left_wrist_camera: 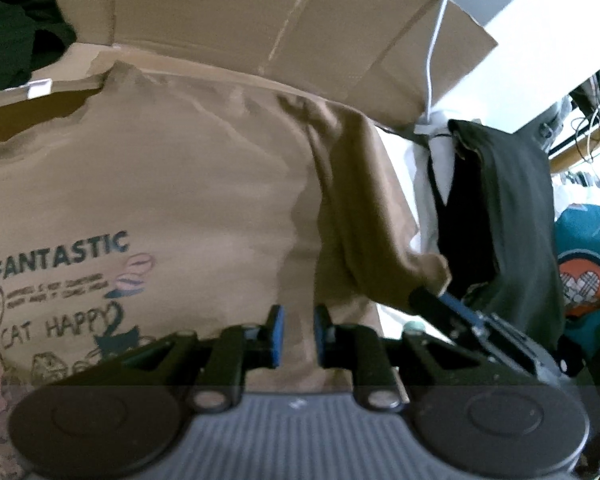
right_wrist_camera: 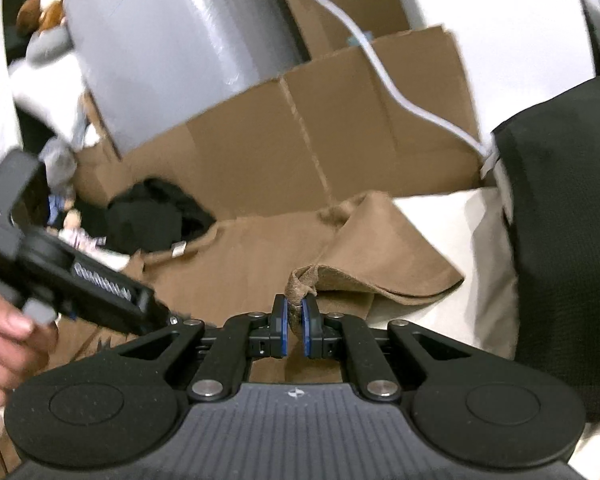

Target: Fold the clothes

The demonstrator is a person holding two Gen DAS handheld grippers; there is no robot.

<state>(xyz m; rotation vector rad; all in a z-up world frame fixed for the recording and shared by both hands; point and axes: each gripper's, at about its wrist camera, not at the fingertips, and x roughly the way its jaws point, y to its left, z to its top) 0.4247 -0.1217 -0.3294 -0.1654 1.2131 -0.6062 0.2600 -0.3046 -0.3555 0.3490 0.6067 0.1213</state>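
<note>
T-shirt (left_wrist_camera: pixel 160 184) spread print-up before cardboard (left_wrist_camera: pixel 228 12), barely folded. Sleeve (right_wrist_camera: pixel 300 280) pinched in right hand-held gripper (right_wrist_camera: pixel 295 330), ready to fold inward; left hand-held gripper (left_wrist_camera: pixel 299 336) narrow, empty.

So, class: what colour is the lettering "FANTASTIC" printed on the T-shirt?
Dark green-black lettering on the tan T-shirt; clearest in the left wrist view.

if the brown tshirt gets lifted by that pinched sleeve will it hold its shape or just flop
Probably flop: the brown t-shirt already wrinkles and its sleeve folds over itself. It looks thin and light, so the right gripper likely lifts it easily, the rest dragging behind.
</note>
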